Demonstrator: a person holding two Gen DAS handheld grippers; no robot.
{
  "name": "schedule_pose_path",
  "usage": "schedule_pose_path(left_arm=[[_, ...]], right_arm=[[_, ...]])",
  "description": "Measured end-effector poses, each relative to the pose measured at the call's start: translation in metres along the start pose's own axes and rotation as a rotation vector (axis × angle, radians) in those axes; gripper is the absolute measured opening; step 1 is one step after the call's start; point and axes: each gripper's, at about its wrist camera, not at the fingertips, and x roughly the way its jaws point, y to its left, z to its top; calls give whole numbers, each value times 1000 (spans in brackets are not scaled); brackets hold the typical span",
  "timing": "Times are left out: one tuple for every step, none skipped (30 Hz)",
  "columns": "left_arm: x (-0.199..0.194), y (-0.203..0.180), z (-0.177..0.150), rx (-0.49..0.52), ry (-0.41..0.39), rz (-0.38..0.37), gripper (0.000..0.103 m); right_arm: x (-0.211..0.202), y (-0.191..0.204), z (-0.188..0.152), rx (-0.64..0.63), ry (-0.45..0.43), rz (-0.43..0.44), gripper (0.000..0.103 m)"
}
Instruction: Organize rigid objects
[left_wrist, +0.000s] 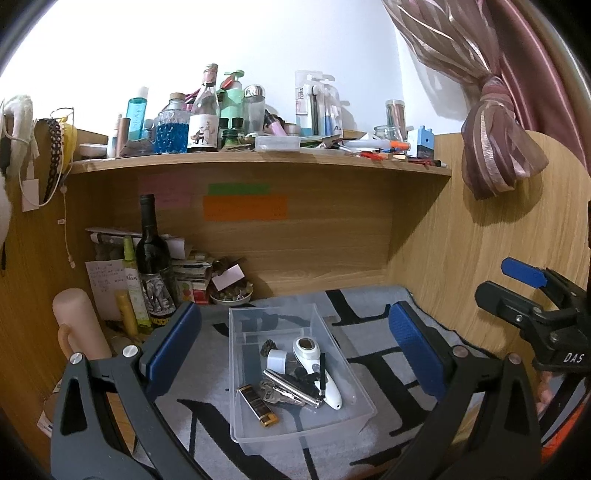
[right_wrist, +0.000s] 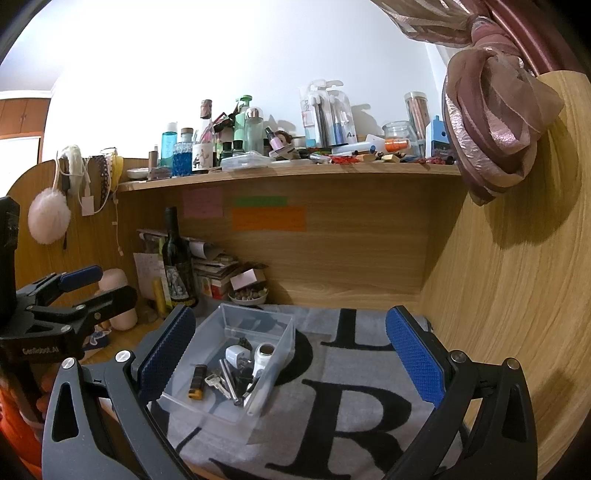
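Observation:
A clear plastic bin (left_wrist: 303, 439) sits on the grey mat, straight ahead of my left gripper (left_wrist: 295, 347), which is open and empty above its near half. Inside lie a white handheld device (left_wrist: 314, 365), a white charger (left_wrist: 277, 360), a brown-gold lighter (left_wrist: 258, 406), keys (left_wrist: 269, 393), a metal clip (left_wrist: 291, 387) and a black pen (left_wrist: 322, 373). In the right wrist view the bin (right_wrist: 207, 410) is left of centre, and my right gripper (right_wrist: 290, 356) is open and empty, with its left pad over the bin's left rim. Each view catches the other gripper at its edge (left_wrist: 495, 284) (right_wrist: 99, 286).
The grey mat with black letters (right_wrist: 351, 406) covers the desk. At the back left stand a dark wine bottle (left_wrist: 153, 266), a pale pink cylinder (left_wrist: 75, 321), a small bowl (left_wrist: 231, 297) and stacked papers. A crowded shelf (left_wrist: 258, 162) runs overhead. A wooden wall and a tied curtain (left_wrist: 495, 147) close the right side.

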Motion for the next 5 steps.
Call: schedule_pose_path(left_arm=[[0,0,0,0,-1,-2,103],[-1,0,0,-2,-4,-5,103],[-1,1,0,-5,-6,-6,103],[-2,1,0,-8,-9,-7,103],[-2,3,1,-14,-12,-9,103]], right_arm=[[1,0,0,-1,2,2,103],[2,-1,0,-3,4,5,103],[3,-2,0,-4,6,7,103],[4,-2,0,-5,9,9,103],[4,-2,0,-6,10,12,103]])
